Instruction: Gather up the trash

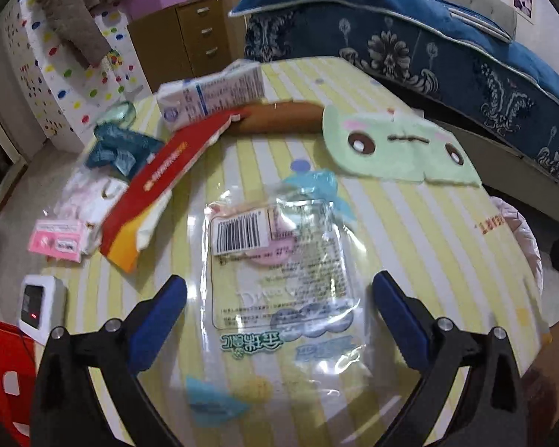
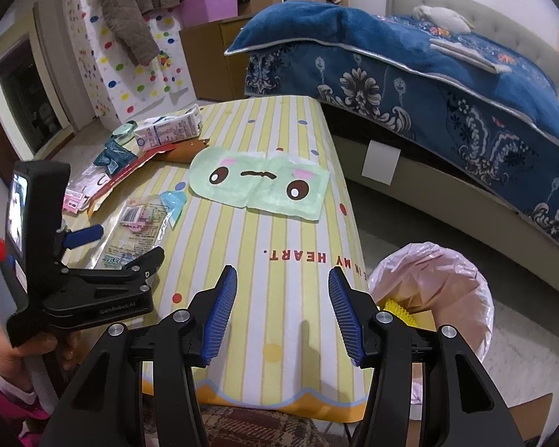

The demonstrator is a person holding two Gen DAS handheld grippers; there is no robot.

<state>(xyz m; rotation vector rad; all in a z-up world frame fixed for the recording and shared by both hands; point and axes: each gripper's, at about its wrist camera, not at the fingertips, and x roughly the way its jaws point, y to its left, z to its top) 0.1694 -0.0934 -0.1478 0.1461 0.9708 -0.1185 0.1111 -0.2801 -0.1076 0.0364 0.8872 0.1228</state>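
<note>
Clear plastic wrapper with a barcode label [image 1: 279, 260] lies flat on the yellow-striped tablecloth [image 1: 410, 223] toward the table's left edge, between the wide-apart blue pads of the left gripper [image 1: 279, 313], untouched. Right gripper [image 2: 283, 313] hangs half-spread and empty near the front edge, beside the pink-lined trash bin [image 2: 439, 283].
</note>
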